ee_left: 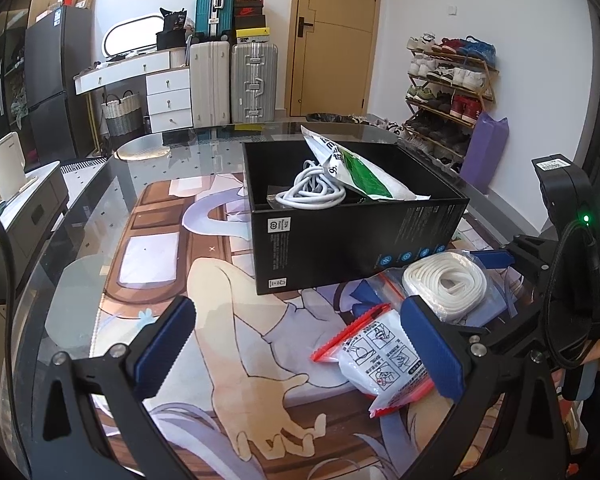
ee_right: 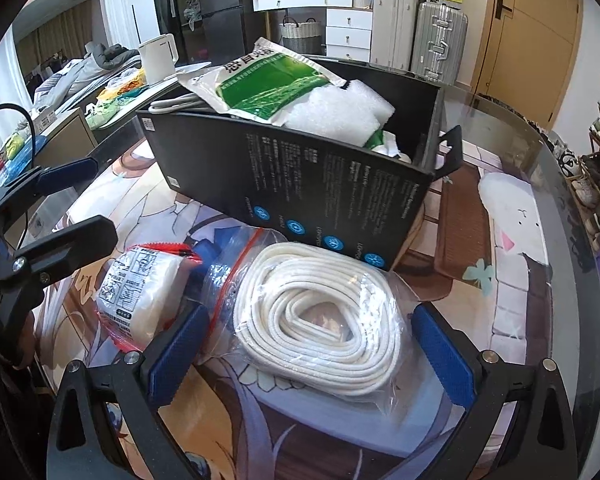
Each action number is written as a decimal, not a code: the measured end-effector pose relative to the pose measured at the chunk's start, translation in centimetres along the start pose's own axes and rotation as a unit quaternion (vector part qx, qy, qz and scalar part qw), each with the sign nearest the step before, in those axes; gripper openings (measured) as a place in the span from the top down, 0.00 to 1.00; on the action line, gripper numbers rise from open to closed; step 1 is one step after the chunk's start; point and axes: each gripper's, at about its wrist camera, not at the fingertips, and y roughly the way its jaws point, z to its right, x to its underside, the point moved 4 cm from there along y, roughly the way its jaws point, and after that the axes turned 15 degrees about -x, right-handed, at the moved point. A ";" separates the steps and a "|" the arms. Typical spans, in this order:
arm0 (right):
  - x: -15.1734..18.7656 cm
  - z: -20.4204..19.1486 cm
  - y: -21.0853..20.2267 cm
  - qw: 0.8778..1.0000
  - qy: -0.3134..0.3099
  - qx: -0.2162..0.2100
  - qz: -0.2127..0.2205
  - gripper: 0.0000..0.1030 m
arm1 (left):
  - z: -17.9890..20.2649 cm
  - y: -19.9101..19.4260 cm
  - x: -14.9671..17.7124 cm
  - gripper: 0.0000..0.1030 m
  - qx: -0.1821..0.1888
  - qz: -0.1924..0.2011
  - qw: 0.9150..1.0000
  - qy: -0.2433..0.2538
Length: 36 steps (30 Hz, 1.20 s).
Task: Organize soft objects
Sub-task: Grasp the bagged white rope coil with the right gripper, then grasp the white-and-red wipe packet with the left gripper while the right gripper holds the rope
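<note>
A: Left wrist view: left gripper [ee_left: 296, 350] wide open, holding nothing; its right pad beside the red-edged white packet [ee_left: 380, 364] on the printed mat [ee_left: 220, 320]; black box [ee_left: 352, 216] beyond holds a coiled white cable [ee_left: 314, 192] and a green-white bag [ee_left: 356, 172].

B: Right wrist view: right gripper [ee_right: 308, 346] wide open, pads either side of the bagged white rope coil [ee_right: 320, 316], gripping nothing; coil lies on the mat just in front of the box [ee_right: 300, 184]; packet [ee_right: 140, 292] to its left.

A black box [ee_left: 356, 236] stood open on the table, holding a white cable [ee_left: 314, 190] and a green-and-white pouch [ee_left: 354, 172]. Before it lay a bagged white rope coil [ee_right: 320, 320] and, beside that, a red-edged white packet [ee_right: 140, 296].
</note>
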 end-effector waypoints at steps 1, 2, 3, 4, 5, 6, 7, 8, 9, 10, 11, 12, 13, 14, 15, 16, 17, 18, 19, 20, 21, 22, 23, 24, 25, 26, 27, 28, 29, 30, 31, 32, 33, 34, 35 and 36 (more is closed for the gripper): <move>0.0 0.0 0.0 1.000 -0.002 0.001 -0.002 0.01 | 0.0 0.0 0.0 0.00 0.000 0.000 1.000 0.001; 0.0 0.0 0.1 1.000 -0.003 0.001 -0.004 0.01 | 0.0 0.1 0.0 0.00 0.000 -0.001 1.000 0.001; -0.1 0.0 0.1 1.000 -0.004 0.000 -0.005 0.01 | 0.0 0.1 0.0 0.00 0.000 -0.001 1.000 0.001; 0.0 0.0 0.1 1.000 -0.005 -0.001 -0.006 0.01 | 0.0 0.1 0.0 0.00 0.000 -0.001 1.000 0.001; 0.0 0.0 0.1 1.000 -0.006 -0.003 -0.005 0.01 | 0.0 0.1 0.0 0.00 0.000 -0.001 1.000 0.001; 0.0 -0.1 0.1 1.000 -0.008 -0.003 -0.004 0.01 | 0.1 0.1 0.1 0.00 0.000 -0.001 1.000 0.001; 0.0 -0.1 0.1 1.000 -0.009 -0.006 -0.002 0.02 | 0.1 0.1 0.1 0.00 0.000 -0.001 1.000 0.001; 0.1 -0.3 0.0 1.000 -0.014 -0.009 0.001 0.04 | 0.1 0.1 0.1 0.00 0.000 -0.002 1.000 0.002; 0.1 -0.4 -0.1 1.000 -0.018 -0.011 0.002 0.09 | 0.1 0.1 0.1 0.00 0.000 -0.001 1.000 0.002; 0.2 -0.5 -0.1 1.000 -0.020 -0.012 0.004 0.12 | 0.1 0.1 0.1 0.00 0.000 -0.001 1.000 0.002; 0.3 -0.6 -0.3 1.000 -0.021 -0.014 0.006 0.14 | 0.1 0.1 0.1 0.00 0.000 -0.001 1.000 0.002; 0.4 -0.6 -0.4 1.000 -0.023 -0.015 0.007 0.18 | 0.1 0.1 0.1 0.00 0.000 -0.002 1.000 0.002; 0.4 -0.6 -0.5 1.000 -0.024 -0.017 0.008 0.22 | 0.1 0.1 0.1 0.00 0.000 -0.002 1.000 0.002; 0.5 -0.6 -0.6 0.999 -0.025 -0.018 0.009 0.25 | 0.1 0.0 0.1 0.00 0.000 -0.002 1.000 0.002; 0.6 -0.5 -0.8 0.999 -0.025 -0.019 0.010 0.30 | 0.2 0.1 0.1 0.00 0.001 -0.002 1.000 0.002; 0.7 -0.5 -0.9 0.999 -0.025 -0.020 0.011 0.33 | 0.3 0.0 0.2 0.00 0.002 -0.002 1.000 0.002; 0.7 -0.4 -1.1 0.999 -0.025 -0.020 0.012 0.35 | 0.4 0.0 0.2 0.00 0.002 -0.003 1.000 0.003; 0.8 -0.3 -1.2 0.999 -0.024 -0.020 0.013 0.37 | 0.5 0.1 0.3 0.00 0.002 -0.006 1.000 0.005; 0.9 -0.3 -1.3 0.999 -0.022 -0.020 0.015 0.39 | 0.6 0.2 0.3 0.00 0.004 -0.011 1.000 0.006; 1.0 -0.3 -1.4 0.999 -0.022 -0.021 0.016 0.40 | 0.7 0.2 0.4 0.00 0.009 -0.015 1.000 0.006; 1.0 -0.2 -1.5 0.999 -0.022 -0.021 0.017 0.41 | 0.8 0.2 0.4 0.00 0.015 -0.018 1.000 0.005; 1.1 -0.2 -1.6 0.999 -0.022 -0.022 0.018 0.43 | 0.9 0.2 0.5 0.00 0.017 -0.020 1.000 0.005; 1.1 -0.3 -1.8 0.999 -0.022 -0.023 0.020 0.44 | 1.0 0.2 0.5 0.00 0.018 -0.021 1.000 0.007; 1.2 -0.2 -1.9 0.999 -0.021 -0.024 0.020 0.45 | 1.1 0.1 0.6 0.00 0.020 -0.022 1.000 0.010; 1.3 -0.2 -2.0 0.999 -0.021 -0.024 0.020 0.45 | 1.3 0.1 0.6 0.00 0.022 -0.023 0.999 0.011; 1.5 -0.2 -2.1 0.999 -0.022 -0.024 0.020 0.45 | 1.5 0.0 0.7 0.00 0.026 -0.025 0.999 0.014; 1.6 -0.2 -2.2 0.999 -0.023 -0.025 0.019 0.45 | 1.6 -0.1 0.6 0.00 0.028 -0.027 0.999 0.015; 1.7 -0.2 -2.4 0.999 -0.023 -0.025 0.019 0.45 | 1.8 -0.1 0.7 0.00 0.031 -0.030 0.999 0.019; 1.9 -0.1 -2.5 0.999 -0.022 -0.024 0.019 0.45 | 2.0 -0.1 0.9 0.00 0.033 -0.033 0.999 0.023; 2.0 0.0 -2.6 0.999 -0.022 -0.024 0.019 0.45 | 2.1 -0.1 1.0 0.00 0.035 -0.035 0.998 0.027; 2.1 0.2 -2.7 0.999 -0.021 -0.024 0.020 0.45 | 2.3 -0.1 1.1 0.00 0.036 -0.038 0.998 0.031; 2.2 0.3 -2.8 0.999 -0.019 -0.024 0.020 0.45 | 2.6 -0.1 1.1 0.00 0.036 -0.039 0.998 0.036; 2.2 0.4 -2.8 0.999 -0.019 -0.023 0.020 0.45 | 2.9 -0.1 1.3 0.00 0.038 -0.041 0.998 0.041; 2.3 0.5 -2.8 0.999 -0.018 -0.023 0.020 0.45 | 3.1 -0.1 1.4 0.00 0.039 -0.043 0.997 0.045; 2.3 0.5 -2.9 0.999 -0.018 -0.023 0.020 0.45 | 3.3 -0.1 1.5 0.00 0.040 -0.044 0.997 0.049; 2.4 0.5 -2.9 0.999 -0.019 -0.022 0.020 0.45 | 3.5 -0.1 1.6 0.00 0.041 -0.046 0.996 0.057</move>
